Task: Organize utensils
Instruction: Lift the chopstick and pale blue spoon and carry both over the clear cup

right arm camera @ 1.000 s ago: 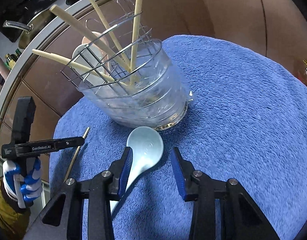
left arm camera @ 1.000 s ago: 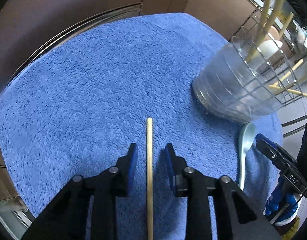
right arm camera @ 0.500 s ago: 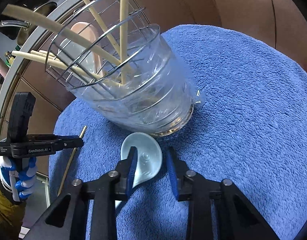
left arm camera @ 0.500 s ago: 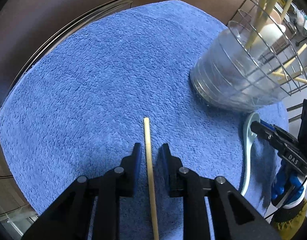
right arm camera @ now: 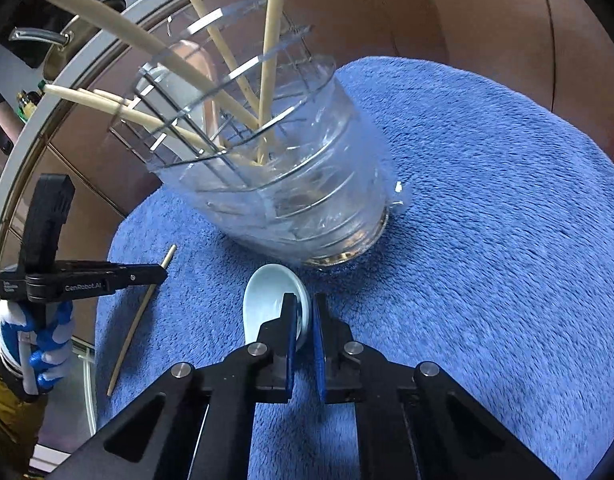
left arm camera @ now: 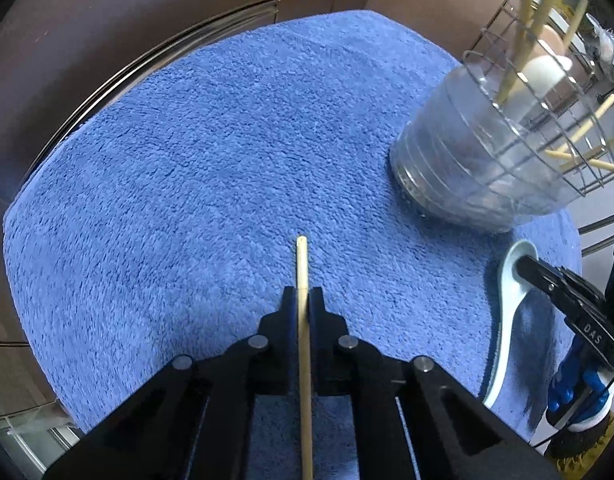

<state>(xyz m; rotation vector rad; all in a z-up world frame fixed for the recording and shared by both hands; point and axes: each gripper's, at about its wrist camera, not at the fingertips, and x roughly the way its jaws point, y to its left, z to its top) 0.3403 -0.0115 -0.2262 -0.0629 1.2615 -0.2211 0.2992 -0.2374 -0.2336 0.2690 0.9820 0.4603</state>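
Between shut jaws, chopstick (left arm camera: 303, 280) lengthwise, seemingly flat.

Both wrist cams are looking steeply down, close over the blue towel (left arm camera: 187, 160); L is facing the holder (left arm camera: 487, 152) from its left, R head-on; both are sharing towel and holder.

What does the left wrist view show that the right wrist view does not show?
Only the left wrist view shows the left gripper head-on, shut on the chopstick, and the spoon along its whole handle.

Only the right wrist view shows the right gripper from behind, clamped on the rim of the spoon's bowl, a gloved hand holding the left gripper, and a pot handle at the upper left.

Both show the blue towel, the clear holder with more chopsticks standing in it, and the spoon lying beside it.
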